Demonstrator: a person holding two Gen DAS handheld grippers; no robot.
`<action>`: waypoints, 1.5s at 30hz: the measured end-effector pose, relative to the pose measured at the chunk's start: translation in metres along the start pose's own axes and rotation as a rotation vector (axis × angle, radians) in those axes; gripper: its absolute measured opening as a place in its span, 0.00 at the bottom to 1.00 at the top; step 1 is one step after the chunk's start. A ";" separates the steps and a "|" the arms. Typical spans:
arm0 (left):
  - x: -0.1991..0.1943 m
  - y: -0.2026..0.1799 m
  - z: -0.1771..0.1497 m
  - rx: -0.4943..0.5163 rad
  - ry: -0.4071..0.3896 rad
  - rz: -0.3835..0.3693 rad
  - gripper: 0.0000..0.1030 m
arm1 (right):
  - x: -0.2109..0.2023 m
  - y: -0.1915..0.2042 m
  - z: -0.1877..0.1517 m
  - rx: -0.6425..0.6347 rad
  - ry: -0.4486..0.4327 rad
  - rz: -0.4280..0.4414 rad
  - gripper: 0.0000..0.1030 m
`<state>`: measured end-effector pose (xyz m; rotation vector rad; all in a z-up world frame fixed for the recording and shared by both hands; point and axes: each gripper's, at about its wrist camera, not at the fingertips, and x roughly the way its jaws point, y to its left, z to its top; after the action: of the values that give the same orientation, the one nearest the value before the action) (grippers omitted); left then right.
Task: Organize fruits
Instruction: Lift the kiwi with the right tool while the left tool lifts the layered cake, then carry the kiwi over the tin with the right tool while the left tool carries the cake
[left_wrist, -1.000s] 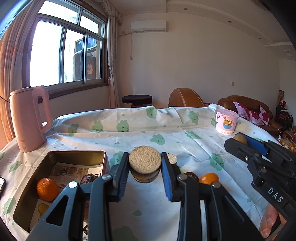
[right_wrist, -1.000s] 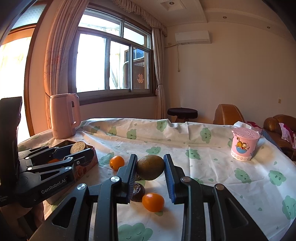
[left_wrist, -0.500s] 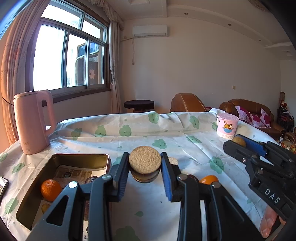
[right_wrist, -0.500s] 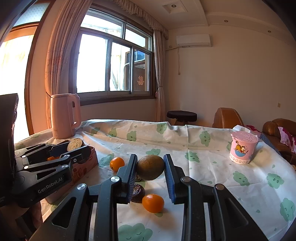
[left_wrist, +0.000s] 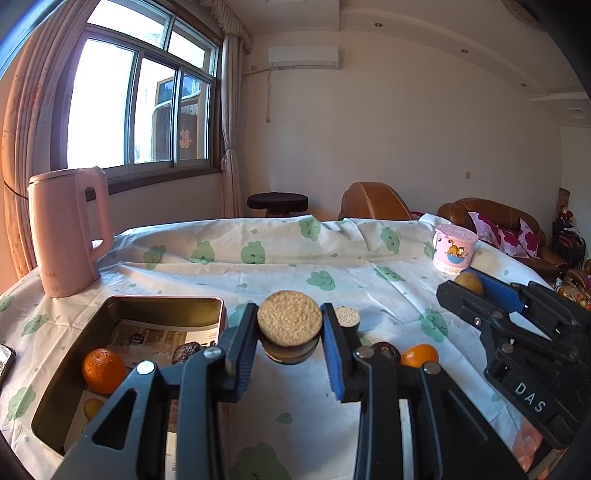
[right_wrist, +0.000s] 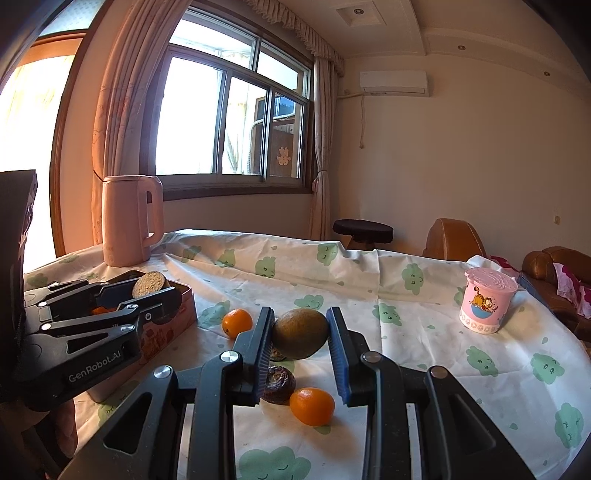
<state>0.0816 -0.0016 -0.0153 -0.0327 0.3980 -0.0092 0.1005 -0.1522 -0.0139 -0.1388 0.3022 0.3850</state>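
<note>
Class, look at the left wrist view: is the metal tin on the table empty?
No: the tin already holds an orange and a dark wrinkled fruit on its printed paper lining.

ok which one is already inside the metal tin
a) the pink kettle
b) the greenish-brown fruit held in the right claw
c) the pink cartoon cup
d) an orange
d: in the left wrist view an orange lies inside the metal tin on its paper lining, while the cartoon cup and kettle stand on the tablecloth and the greenish-brown fruit is clamped in the right claw.
</note>
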 end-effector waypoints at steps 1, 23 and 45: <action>-0.001 0.002 0.000 -0.001 0.002 0.002 0.34 | 0.002 0.002 0.001 -0.002 0.003 0.004 0.30; -0.027 0.084 -0.010 -0.102 0.030 0.117 0.34 | 0.022 0.079 0.028 -0.060 0.006 0.182 0.30; -0.038 0.130 -0.022 -0.154 0.076 0.199 0.34 | 0.036 0.140 0.021 -0.130 0.045 0.300 0.30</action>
<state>0.0387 0.1281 -0.0249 -0.1452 0.4763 0.2173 0.0833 -0.0073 -0.0156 -0.2315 0.3438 0.6998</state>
